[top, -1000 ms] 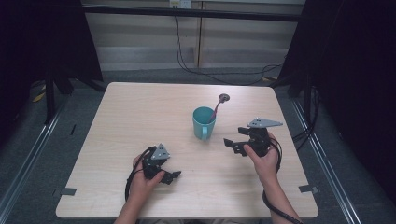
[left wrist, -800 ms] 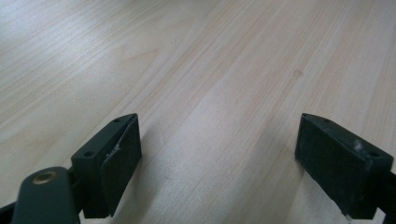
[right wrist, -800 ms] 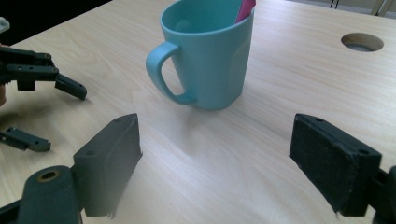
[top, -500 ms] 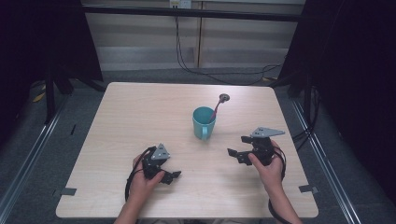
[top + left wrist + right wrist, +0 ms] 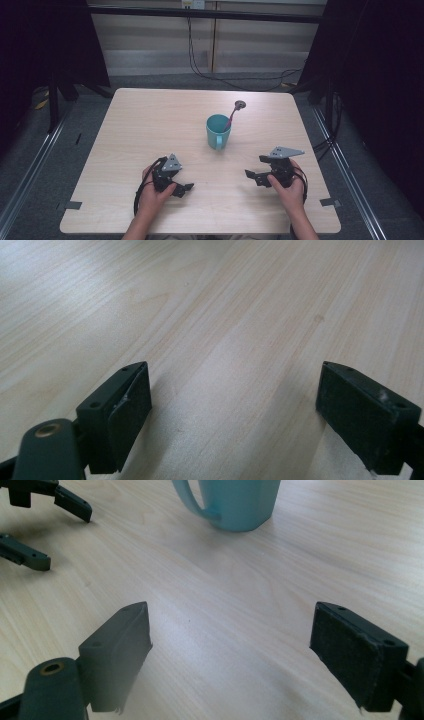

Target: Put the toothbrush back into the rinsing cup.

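Right gripper view: mug (image 5: 227, 502) beyond jaws

High view: above, facing forward-down, far. Gripper views: low, close over table (image 5: 150, 125). Right shares mug (image 5: 227, 502) with high.

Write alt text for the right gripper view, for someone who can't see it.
The right tongs stand open above a pale wooden table, nothing between their black jaws. Ahead, at the top edge, stands a teal mug with its handle toward the left. The left tongs show at upper left, also open.
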### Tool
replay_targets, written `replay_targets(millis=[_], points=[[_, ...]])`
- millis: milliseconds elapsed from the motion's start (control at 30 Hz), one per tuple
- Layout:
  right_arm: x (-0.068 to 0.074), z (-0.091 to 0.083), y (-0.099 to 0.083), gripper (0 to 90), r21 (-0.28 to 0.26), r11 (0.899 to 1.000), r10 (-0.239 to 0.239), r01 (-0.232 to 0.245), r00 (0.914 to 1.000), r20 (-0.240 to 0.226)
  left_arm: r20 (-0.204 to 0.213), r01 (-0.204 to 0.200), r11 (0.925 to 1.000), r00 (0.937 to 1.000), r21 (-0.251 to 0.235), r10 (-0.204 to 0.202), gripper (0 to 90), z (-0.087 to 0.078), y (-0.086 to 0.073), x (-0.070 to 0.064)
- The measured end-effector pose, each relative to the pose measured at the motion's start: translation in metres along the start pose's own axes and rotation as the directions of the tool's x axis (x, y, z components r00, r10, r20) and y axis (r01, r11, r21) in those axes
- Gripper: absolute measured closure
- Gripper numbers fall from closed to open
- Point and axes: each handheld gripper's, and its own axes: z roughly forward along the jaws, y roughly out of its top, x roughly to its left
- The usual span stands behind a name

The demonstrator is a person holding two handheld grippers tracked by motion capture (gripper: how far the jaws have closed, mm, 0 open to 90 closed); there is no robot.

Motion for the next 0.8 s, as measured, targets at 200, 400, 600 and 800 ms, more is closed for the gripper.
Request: replay_targets(millis=[200,400,600,800], points=[[0.004,0.004,-0.013,15.6,0.027,0.999,-0.02,0.02,0.9998,0.005,0.0,0.0,1.0,1.0,0.001,0.0,14.3,0.0,0.0,0.0],[0.007,0.008,-0.024,14.8,0.065,0.996,-0.055,0.054,0.9985,0.007,0.0,-0.001,1.0,1.0,0.001,0.001,14.3,0.0,0.0,0.0],[0.009,0.012,-0.031,14.8,0.11,0.991,-0.078,0.075,0.9968,0.019,0.0,0.0,1.0,1.0,0.0,0.0,14.3,0.0,0.0,0.0],[0.01,0.013,-0.031,14.0,0.126,0.988,-0.093,0.09,0.9955,0.018,0.0,0.0,1.0,1.0,0.0,0.0,14.3,0.0,0.0,0.0]])
